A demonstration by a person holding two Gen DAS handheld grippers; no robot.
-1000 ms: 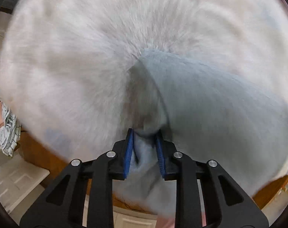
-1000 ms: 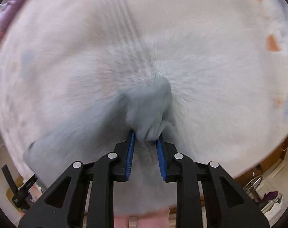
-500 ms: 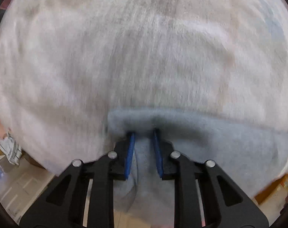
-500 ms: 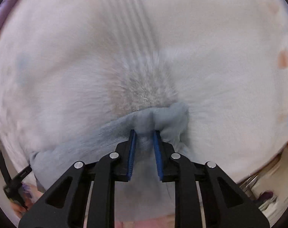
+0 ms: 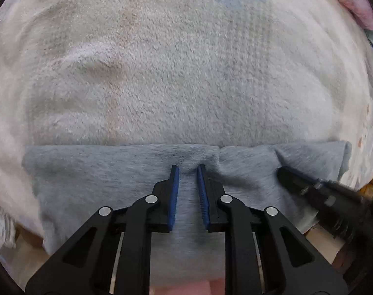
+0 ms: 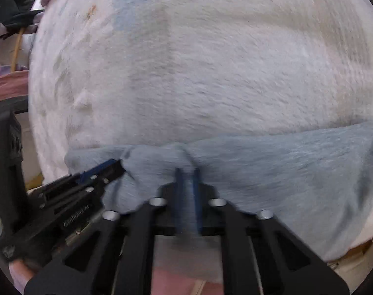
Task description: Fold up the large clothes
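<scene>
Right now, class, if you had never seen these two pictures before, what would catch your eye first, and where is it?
A big fluffy white blanket fills nearly the whole of both views. Along its near edge runs a grey-blue border, pinched by the left gripper and the right gripper, whose jaws have just been closing on it. The two grippers sit close together, each visible in the other's view.

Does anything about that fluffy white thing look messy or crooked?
Mostly tidy. The white fleece garment lies spread out; its grey-blue band puckers where the left gripper and the right gripper pinch it. Faint blue and orange marks show near its far edge; stain or print, I cannot tell.
</scene>
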